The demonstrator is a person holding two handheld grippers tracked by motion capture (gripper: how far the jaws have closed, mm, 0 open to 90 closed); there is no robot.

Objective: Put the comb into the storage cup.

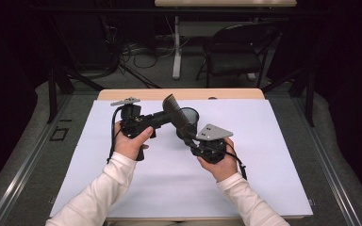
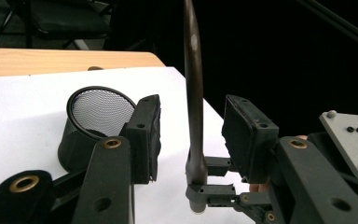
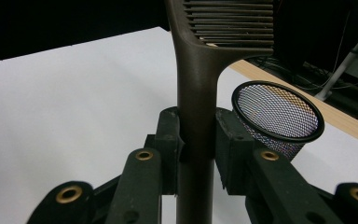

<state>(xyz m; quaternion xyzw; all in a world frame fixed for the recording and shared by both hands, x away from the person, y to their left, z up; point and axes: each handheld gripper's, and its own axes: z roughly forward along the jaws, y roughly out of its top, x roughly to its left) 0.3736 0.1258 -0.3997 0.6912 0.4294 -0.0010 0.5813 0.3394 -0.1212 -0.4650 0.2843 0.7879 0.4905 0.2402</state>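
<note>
The right gripper is clenched on the handle of a dark brown plastic comb, its two black pads pressing the handle from either side. The comb stands up out of the jaws, with its toothed head above them and its teeth pointing toward the black wire-mesh cup. That cup stands upright on the white table cover, just beyond and to one side of the right gripper's jaws.

The left gripper is released: its jaws sit on either side of the comb's thin edge, with a clear gap between each pad and the comb. From the left gripper the mesh cup lies beyond its left-hand jaw. In the high view both grippers meet at the comb beside the cup.

No brand, label or writing can be read on anything.
</note>
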